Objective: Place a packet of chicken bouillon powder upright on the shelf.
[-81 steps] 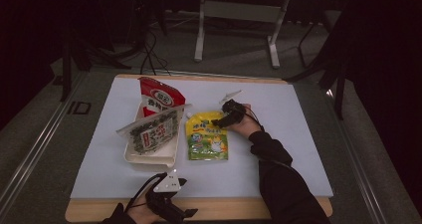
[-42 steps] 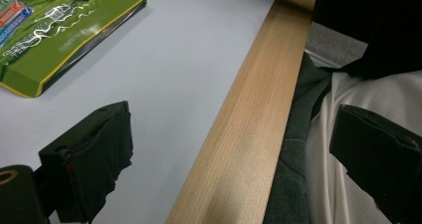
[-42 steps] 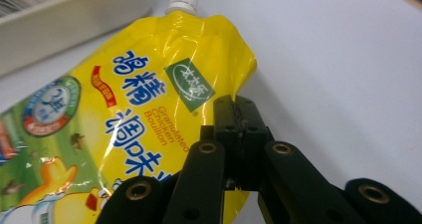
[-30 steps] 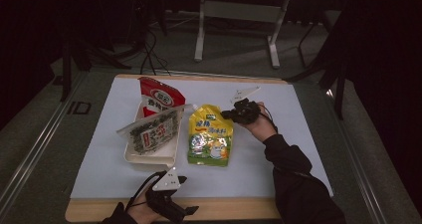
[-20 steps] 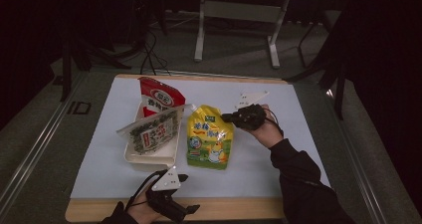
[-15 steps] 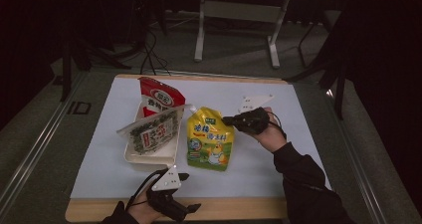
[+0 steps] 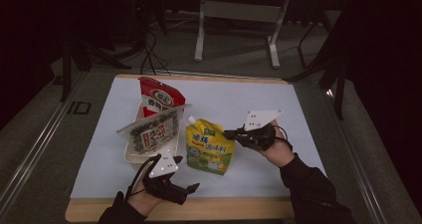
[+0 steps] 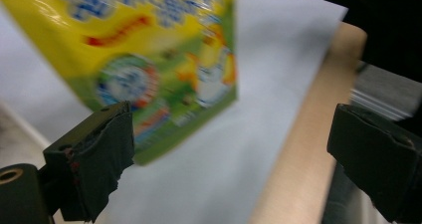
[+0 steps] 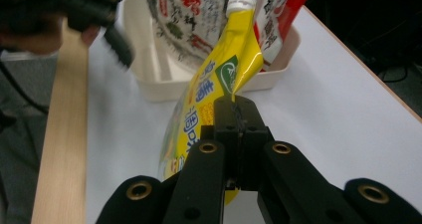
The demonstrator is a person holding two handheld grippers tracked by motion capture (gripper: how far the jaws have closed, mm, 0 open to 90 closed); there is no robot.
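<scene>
- The yellow spouted pouch (image 7: 209, 148) stands tilted just right of the white tray (image 7: 133, 156), its lower edge at the white surface (image 7: 308, 134).
- The right gripper (image 7: 230, 133) is at the pouch's right edge; its fingers (image 9: 238, 115) are pressed together, pinching that edge.
- The left gripper (image 7: 188, 190) hangs just below the tray, near the surface's front edge, fingers (image 8: 94, 149) spread wide with nothing between them.
- In the tray lean a seaweed packet (image 7: 152, 132) and a red bag (image 7: 158, 98).
</scene>
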